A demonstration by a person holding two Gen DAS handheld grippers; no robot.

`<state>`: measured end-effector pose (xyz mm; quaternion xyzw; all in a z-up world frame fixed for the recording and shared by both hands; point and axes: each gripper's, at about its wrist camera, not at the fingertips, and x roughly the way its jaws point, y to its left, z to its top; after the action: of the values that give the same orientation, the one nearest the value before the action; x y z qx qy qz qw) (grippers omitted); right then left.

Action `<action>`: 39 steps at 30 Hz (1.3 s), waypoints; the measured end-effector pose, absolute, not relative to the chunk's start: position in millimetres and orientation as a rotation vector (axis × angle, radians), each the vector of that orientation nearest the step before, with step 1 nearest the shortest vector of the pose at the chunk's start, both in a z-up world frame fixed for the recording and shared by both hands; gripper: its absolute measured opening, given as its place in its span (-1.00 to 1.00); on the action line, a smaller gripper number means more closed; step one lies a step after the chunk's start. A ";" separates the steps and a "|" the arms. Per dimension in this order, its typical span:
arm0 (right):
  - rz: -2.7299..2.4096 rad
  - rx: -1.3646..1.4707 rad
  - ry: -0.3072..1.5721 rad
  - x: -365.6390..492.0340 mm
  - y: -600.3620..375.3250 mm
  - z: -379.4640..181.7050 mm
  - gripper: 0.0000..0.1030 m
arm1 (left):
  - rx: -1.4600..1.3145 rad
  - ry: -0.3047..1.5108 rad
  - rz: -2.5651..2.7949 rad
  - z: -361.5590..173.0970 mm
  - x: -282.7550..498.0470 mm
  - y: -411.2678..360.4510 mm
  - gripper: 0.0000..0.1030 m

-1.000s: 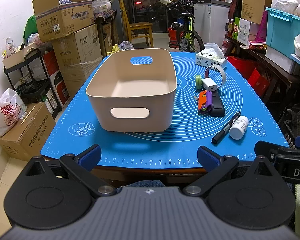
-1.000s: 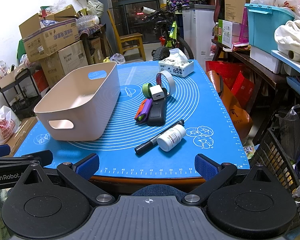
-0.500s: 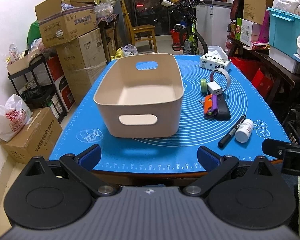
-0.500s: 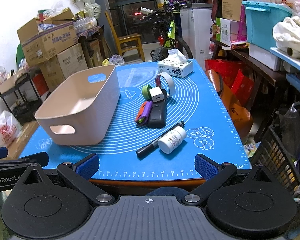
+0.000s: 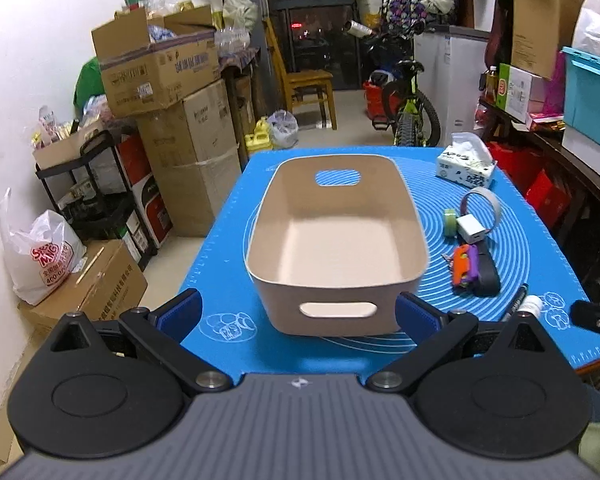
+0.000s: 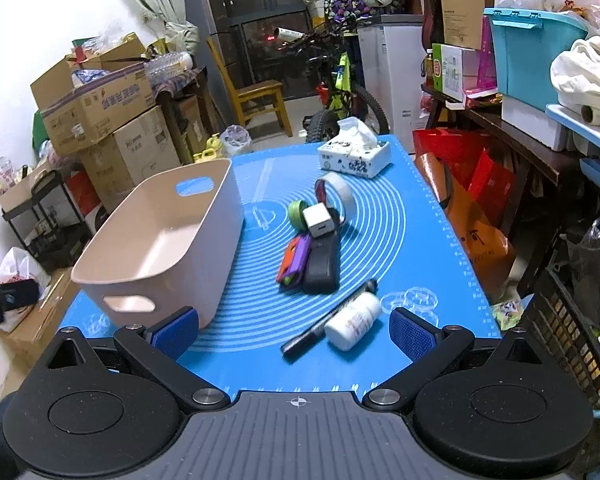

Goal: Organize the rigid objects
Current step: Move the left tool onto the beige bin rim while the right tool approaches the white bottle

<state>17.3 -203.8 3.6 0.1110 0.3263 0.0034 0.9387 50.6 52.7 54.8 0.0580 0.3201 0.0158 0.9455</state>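
Observation:
An empty beige bin [image 5: 336, 240] [image 6: 160, 252] stands on the blue mat [image 5: 220, 240] [image 6: 400, 240]. Right of it lie a white pill bottle [image 6: 352, 322], a black marker [image 6: 326, 322], a black case [image 6: 322, 266], an orange and purple knife [image 6: 294, 260], a white charger cube [image 6: 319, 220], a green tape roll [image 6: 296, 212] and a grey tape ring [image 6: 338, 190]. My left gripper [image 5: 298, 316] is open and empty above the bin's near wall. My right gripper [image 6: 294, 330] is open and empty above the marker and bottle.
A tissue box [image 6: 354, 156] sits at the mat's far right. Cardboard boxes [image 5: 160, 72] and a black rack [image 5: 80, 200] stand left of the table. A bicycle [image 5: 408, 100] and chair [image 5: 304, 84] are behind. Shelves with a teal bin [image 6: 532, 52] line the right.
Both grippers have risen and moved forward over the table. The right one now hangs over the marker and bottle, the left one over the bin's near edge. Nothing on the mat moved.

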 end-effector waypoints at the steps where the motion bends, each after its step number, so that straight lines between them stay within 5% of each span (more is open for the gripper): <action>1: 0.001 0.228 0.666 22.0 -205.9 4.1 0.95 | 0.119 0.659 0.029 55.5 57.5 56.6 0.97; 14: -0.112 0.218 0.701 80.4 -221.4 -15.9 0.95 | 0.108 0.664 0.062 50.3 147.5 98.7 0.96; 19: -0.168 0.221 0.756 101.3 -227.7 -38.4 0.95 | 0.168 0.714 0.029 29.2 190.7 102.3 0.72; 35: -0.280 0.242 0.884 148.6 -239.4 -90.8 0.76 | 0.086 0.913 0.013 -25.4 247.2 136.1 0.69; 39: -0.290 0.272 0.918 154.3 -239.4 -99.8 0.69 | 0.054 0.957 0.039 -33.9 252.4 140.7 0.39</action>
<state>154.3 -239.4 -99.8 0.1304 0.4400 -0.1391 0.8775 252.4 140.7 -33.9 0.0259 0.4605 0.0188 0.8871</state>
